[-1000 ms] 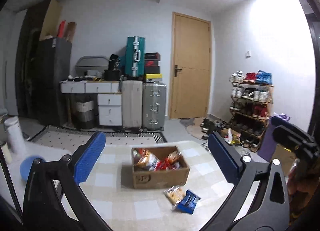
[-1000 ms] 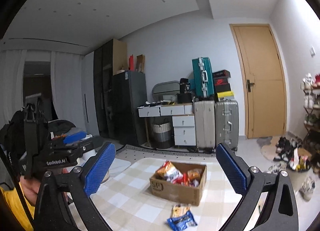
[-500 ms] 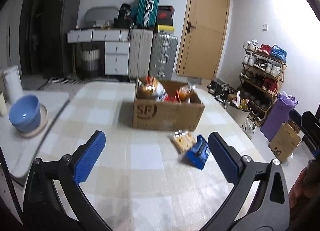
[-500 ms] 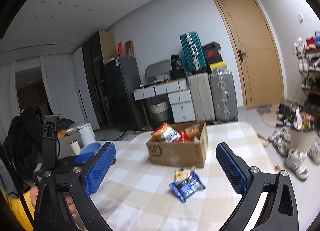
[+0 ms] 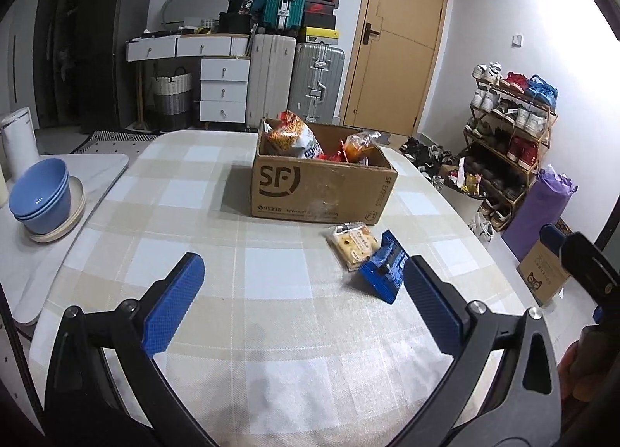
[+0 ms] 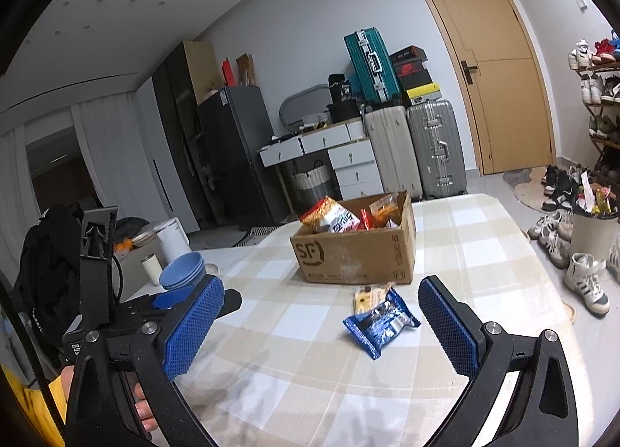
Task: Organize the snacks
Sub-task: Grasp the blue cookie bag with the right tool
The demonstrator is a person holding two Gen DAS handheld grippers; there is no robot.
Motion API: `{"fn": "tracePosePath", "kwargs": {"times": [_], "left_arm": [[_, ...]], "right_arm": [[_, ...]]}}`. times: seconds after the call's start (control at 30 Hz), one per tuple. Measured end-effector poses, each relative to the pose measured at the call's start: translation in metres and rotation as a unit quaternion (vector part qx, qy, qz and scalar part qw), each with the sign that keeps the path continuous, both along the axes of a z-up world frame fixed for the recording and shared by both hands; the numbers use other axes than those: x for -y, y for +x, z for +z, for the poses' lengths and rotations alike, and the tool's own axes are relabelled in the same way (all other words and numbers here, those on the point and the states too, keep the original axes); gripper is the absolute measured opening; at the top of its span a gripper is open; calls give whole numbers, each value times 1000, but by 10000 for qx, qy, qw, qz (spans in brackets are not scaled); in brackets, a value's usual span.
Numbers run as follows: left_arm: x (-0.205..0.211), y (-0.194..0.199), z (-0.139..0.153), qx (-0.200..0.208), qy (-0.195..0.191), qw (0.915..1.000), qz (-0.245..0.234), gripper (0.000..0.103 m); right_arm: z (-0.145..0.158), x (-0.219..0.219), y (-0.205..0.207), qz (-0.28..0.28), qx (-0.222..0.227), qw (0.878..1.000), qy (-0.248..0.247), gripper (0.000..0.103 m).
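A brown cardboard box (image 5: 317, 187) marked SF stands on the checked table and holds several snack bags (image 5: 290, 137). It also shows in the right wrist view (image 6: 356, 253). In front of it lie a clear cracker packet (image 5: 350, 243) and a blue snack packet (image 5: 383, 270), touching each other; the right wrist view shows the blue packet (image 6: 381, 325) and the cracker packet (image 6: 370, 296). My left gripper (image 5: 302, 305) is open and empty above the table, short of the packets. My right gripper (image 6: 319, 325) is open and empty, with the blue packet between its fingers' lines, farther ahead.
Stacked blue bowls (image 5: 40, 197) on a plate sit on a white side table at the left, beside a white canister (image 5: 17, 140). Suitcases (image 5: 316, 82), drawers and a door stand behind. A shoe rack (image 5: 507, 125) is at the right. The left gripper's body (image 6: 128, 307) shows at the right view's left.
Both grippers have tilted down and moved nearer the table; the box and the two loose packets now sit larger and closer. Both grippers stay open.
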State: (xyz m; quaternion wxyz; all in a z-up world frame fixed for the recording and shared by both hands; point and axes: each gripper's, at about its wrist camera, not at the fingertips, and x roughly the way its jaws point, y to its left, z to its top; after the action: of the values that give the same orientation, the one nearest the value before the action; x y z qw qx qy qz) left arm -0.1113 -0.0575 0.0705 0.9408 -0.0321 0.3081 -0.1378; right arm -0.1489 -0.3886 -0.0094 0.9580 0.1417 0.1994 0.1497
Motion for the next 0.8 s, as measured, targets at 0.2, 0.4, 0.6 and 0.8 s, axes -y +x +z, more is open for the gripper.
{"fn": "tracePosePath", "kwargs": {"times": [0.2, 0.4, 0.6, 0.8], "left_arm": [[3, 3, -12, -166, 4, 9999, -35, 103], [10, 13, -33, -247, 53, 9996, -113, 103], [16, 30, -60, -398, 117, 9991, -120, 103], [21, 48, -86, -540, 60, 9984, -180, 102]], "right_arm": [[-24, -1, 14, -35, -431, 9991, 33, 102], [-58, 2, 36, -78, -987, 9950, 146, 102], [-88, 7, 63, -52, -1575, 9871, 285, 102], [-114, 12, 106, 86, -2144, 9744, 671, 102]]}}
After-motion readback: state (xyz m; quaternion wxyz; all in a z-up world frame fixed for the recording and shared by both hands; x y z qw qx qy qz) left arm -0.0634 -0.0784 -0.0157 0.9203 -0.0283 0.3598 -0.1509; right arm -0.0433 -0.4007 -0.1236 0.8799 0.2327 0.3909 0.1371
